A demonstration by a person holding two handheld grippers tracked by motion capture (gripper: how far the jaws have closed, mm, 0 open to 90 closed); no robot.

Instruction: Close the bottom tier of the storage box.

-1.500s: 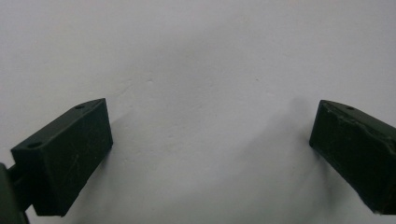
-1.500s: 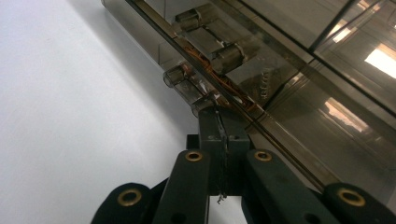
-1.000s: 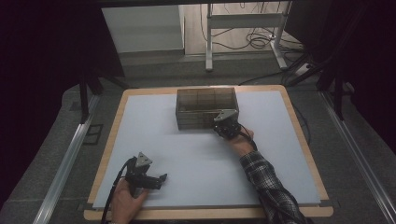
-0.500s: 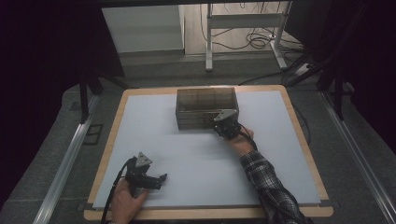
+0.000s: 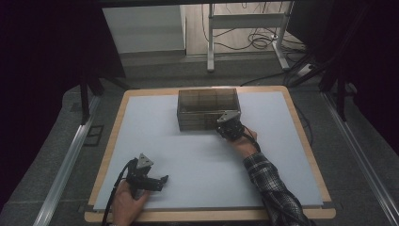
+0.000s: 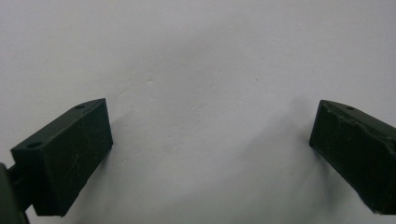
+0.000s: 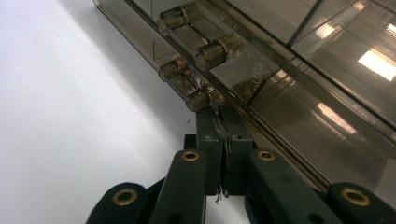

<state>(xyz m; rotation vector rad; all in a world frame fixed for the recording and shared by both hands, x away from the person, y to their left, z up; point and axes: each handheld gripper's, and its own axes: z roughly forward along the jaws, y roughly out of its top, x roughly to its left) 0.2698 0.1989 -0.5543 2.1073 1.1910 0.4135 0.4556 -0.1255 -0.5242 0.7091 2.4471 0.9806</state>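
A pale grey-white mat [image 5: 197,155] is covering a wooden-edged table [image 5: 109,147], sitting on dark grey carpet. Behind it, white desk legs [image 5: 211,42] and loose cables [image 5: 263,41] are standing against a dim, black-curtained room. A smoky clear plastic box [image 5: 207,107] is resting at the far middle of the mat. The right gripper [image 5: 229,126] is pressing against the box's near right corner, jaws closed together at the latch [image 7: 196,70], nothing seen between them. The left gripper [image 5: 149,181] is hovering near the front-left edge, jaws spread wide over bare mat.
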